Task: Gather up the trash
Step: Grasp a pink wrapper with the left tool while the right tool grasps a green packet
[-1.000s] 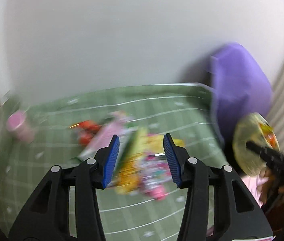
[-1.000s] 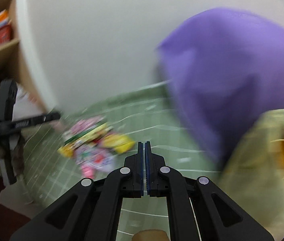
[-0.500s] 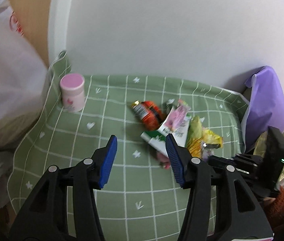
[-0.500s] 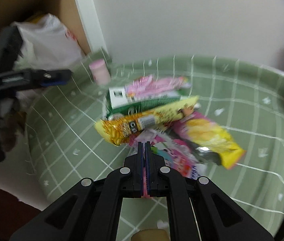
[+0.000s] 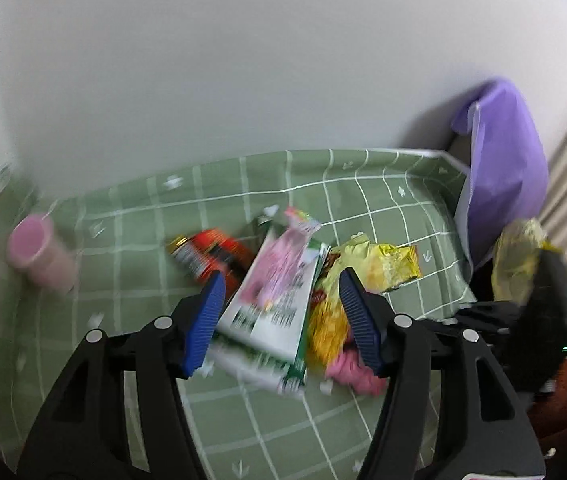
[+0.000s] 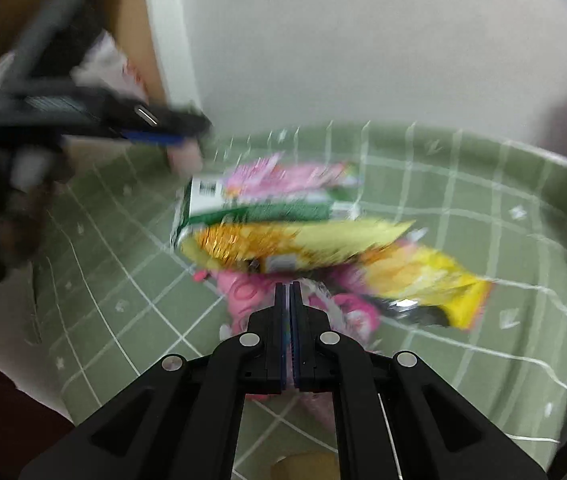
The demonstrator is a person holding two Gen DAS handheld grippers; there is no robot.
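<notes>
A: Left wrist view, left to right. We note a pink cylindrical cup point(image 5: 39, 254) upright on the green checked cloth point(image 5: 383, 200). Next, a red foil snack packet point(image 5: 213, 254), then a flat green-and-white carton with pink print point(image 5: 279, 300), then a crumpled yellow wrapper point(image 5: 379, 264). A purple plastic bag point(image 5: 503, 176) stands at the cloth's right edge.

B: Left gripper point(image 5: 283, 320)?

A: Released. We see its blue pads spread, and the jaws have just been opening; the carton shows between them, untouched.

B: Right wrist view: the trash pile lies mid-cloth, the carton point(image 6: 259, 204) over a long yellow packet point(image 6: 295, 240). Our right gripper point(image 6: 287, 292) is clenched, pads together, nothing between them, above a pink wrapper point(image 6: 243, 292).
</notes>
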